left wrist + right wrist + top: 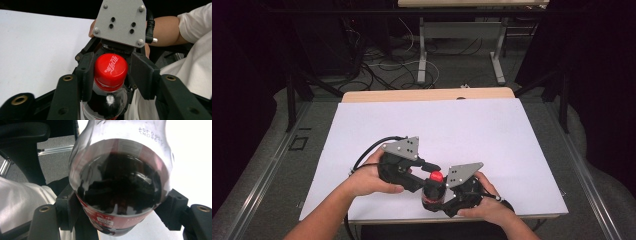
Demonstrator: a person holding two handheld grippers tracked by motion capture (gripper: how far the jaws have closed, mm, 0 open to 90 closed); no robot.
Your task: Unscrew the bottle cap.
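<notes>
Two grippers work one cola bottle (pixel 432 192) at the near edge of the white surface (pixel 472 130), between the person's hands. The right gripper (pixel 447 199) has its fingers clamped on the bottle's body: in the right gripper view the dark, label-wrapped barrel (pixel 120 185) sits squeezed between both pads, holding it steady. The left gripper (pixel 428 172) comes in from the other side with its fingers narrowed around the red cap (pixel 110 68). In the left gripper view the cap sits right between those fingers, though whether the pads truly press on it I cannot tell from the pictures alone. The cap is on and looks fully seated on the neck, with no gap showing beneath its ring. So, by my reading, the bracing and the reach for the cap are done, while the twisting off of the cap, and lifting it clear, are left.
</notes>
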